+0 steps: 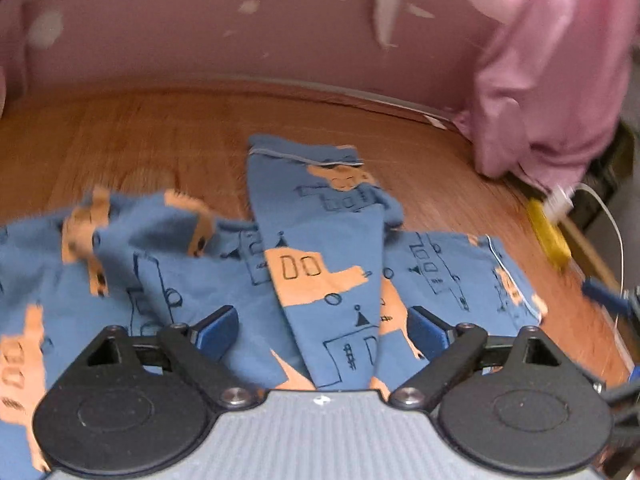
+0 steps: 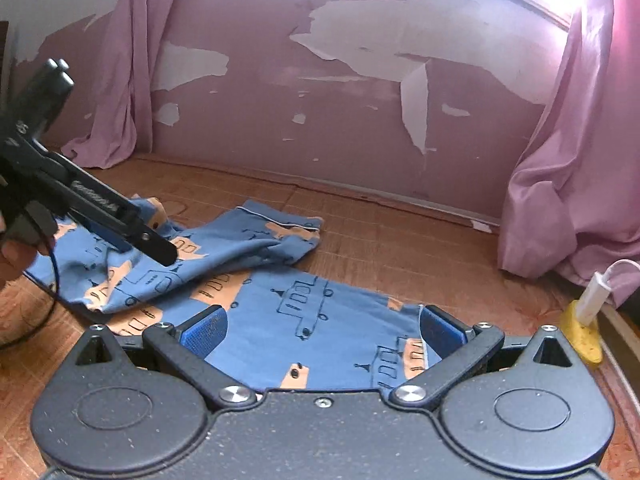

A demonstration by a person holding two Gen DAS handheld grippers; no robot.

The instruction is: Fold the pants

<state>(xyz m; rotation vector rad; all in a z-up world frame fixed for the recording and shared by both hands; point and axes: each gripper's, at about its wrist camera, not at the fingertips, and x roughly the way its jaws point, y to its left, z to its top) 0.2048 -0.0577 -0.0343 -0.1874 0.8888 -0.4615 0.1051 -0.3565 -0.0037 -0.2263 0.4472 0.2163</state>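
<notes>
Blue pants (image 2: 280, 312), one pair, seemingly between two spread hand-held grippers (image 1: 322, 328) (image 2: 322, 330).

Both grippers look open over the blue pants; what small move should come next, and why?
Probably lower the right gripper and close on the near leg's hem: its fingers already straddle the pants, open and empty. The left gripper is open too, above bunched cloth where one leg crosses the other, so nothing is held yet.
</notes>
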